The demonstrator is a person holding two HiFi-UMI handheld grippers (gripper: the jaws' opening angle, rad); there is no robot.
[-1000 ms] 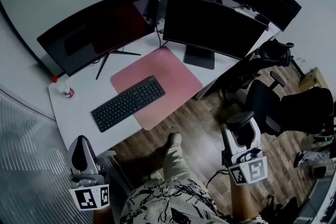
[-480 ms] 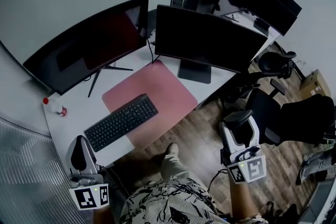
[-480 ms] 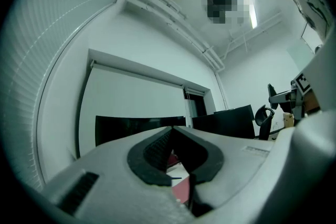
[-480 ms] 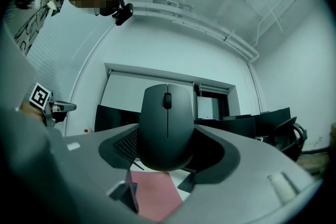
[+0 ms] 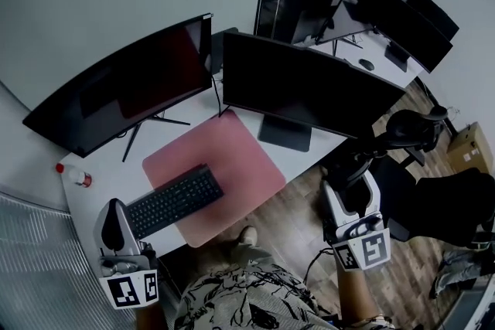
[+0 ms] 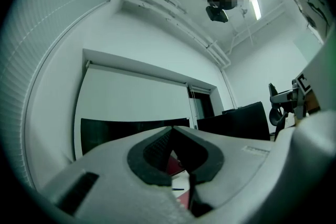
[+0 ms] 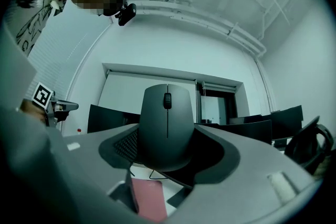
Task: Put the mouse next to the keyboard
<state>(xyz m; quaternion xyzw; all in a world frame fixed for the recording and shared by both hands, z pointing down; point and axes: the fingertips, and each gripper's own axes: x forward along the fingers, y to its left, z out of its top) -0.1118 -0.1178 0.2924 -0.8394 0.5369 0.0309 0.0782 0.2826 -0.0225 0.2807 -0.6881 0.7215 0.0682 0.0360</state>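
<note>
The mouse sits upright between the jaws of the right tongs, scroll wheel facing the camera, with the dark pads pressed against both of its sides. In the head view, the right tongs hold the mouse over the wooden floor, off the tabletop and well apart from the keyboard.

The keyboard lies slanted, partly on the pink mat and partly on the bare white surface. The left tongs hover at the near corner of the tabletop, just beside the keyboard's left end. In their own view, the left tongs are closed tip to tip with nothing between them.

Behind the mat stand a curved monitor and a flat monitor. A small red-capped bottle stands near the left edge. A black office chair is to the right.

Compared with a second ago, the whole desk sits lower and further left in the head view. The keyboard now lies much closer to the left tongs. More of the second desk at the back has come into sight. Both tongs keep their places in the frame, and the mouse remains clamped as before.
</note>
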